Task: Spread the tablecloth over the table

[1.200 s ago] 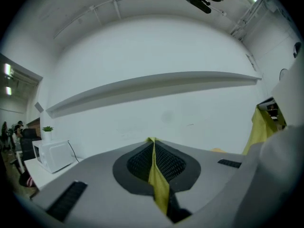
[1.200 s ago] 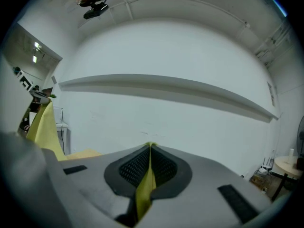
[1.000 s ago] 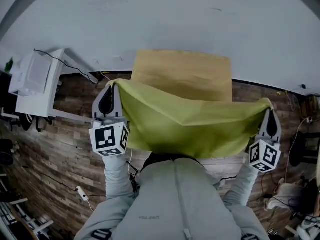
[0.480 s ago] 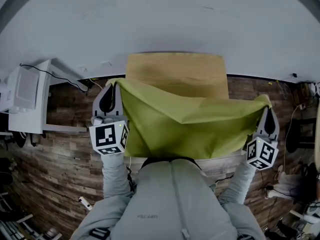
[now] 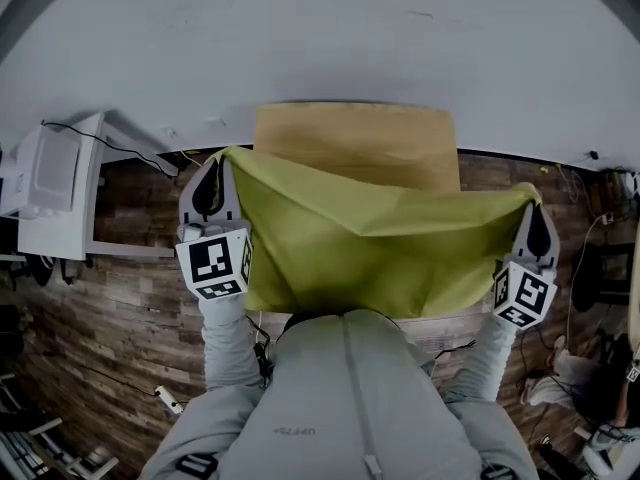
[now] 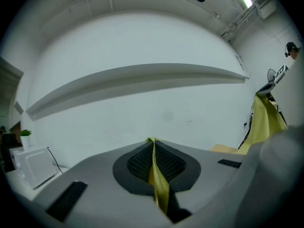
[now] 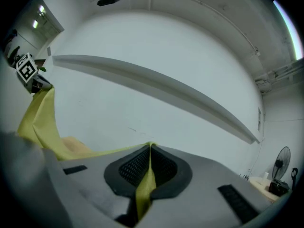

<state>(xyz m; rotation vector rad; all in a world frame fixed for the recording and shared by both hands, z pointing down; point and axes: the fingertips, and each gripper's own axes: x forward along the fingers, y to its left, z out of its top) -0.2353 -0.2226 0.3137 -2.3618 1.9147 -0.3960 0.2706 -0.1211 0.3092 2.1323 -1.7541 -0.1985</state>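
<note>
A yellow-green tablecloth (image 5: 370, 243) hangs stretched in the air between my two grippers, above the near part of a light wooden table (image 5: 355, 143). My left gripper (image 5: 222, 160) is shut on the cloth's left corner, and a strip of cloth (image 6: 156, 179) shows pinched between its jaws in the left gripper view. At the right, my right gripper (image 5: 534, 208) is shut on the other corner, with the cloth (image 7: 145, 186) clamped between its jaws. The cloth sags in the middle and hides the table's near edge.
A white wall (image 5: 330, 38) runs just behind the table. A white stand with a box and cable (image 5: 50, 183) is at the left on the wooden floor (image 5: 110, 308). Cables and clutter (image 5: 600, 268) lie on the floor at the right.
Both grippers and the cloth have shifted a little; the left gripper moved slightly up and left in the head view, the cloth is pulled a bit flatter. Both grips are unchanged.
</note>
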